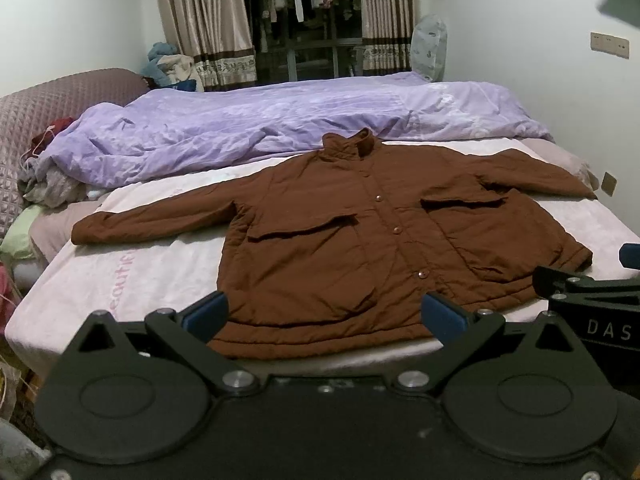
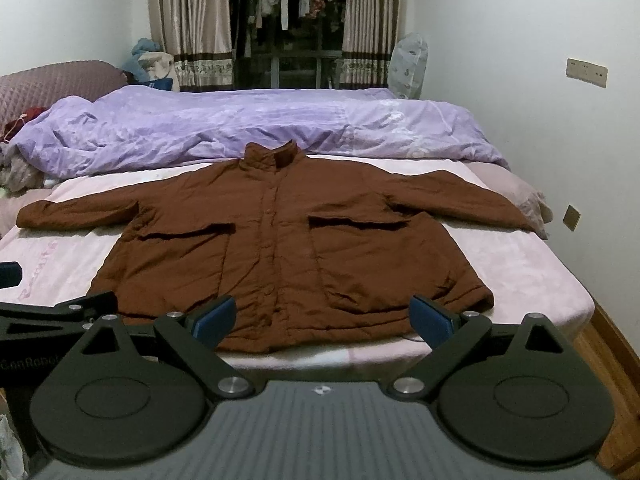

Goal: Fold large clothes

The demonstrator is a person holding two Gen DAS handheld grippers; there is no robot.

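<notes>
A brown padded jacket [image 1: 344, 240] [image 2: 280, 248] lies flat and buttoned on the pink bed sheet [image 1: 160, 276], collar toward the far side, both sleeves spread out sideways. My left gripper [image 1: 324, 316] hovers open just before the jacket's hem, its blue pads [image 1: 206, 314] wide apart and holding nothing. My right gripper [image 2: 320, 318] is likewise open in front of the hem, with nothing between its blue pads [image 2: 434, 320]. In the left wrist view the right gripper's black body shows at the right edge; in the right wrist view the left gripper's body shows at the left edge.
A rumpled purple duvet [image 1: 280, 124] [image 2: 240, 124] lies across the bed behind the jacket. A quilted mauve headboard [image 1: 60, 96] and loose clothes sit at the left. Curtains [image 2: 192, 24] and a window with hanging laundry stand behind. The bed's right edge drops to a wooden floor [image 2: 612, 344].
</notes>
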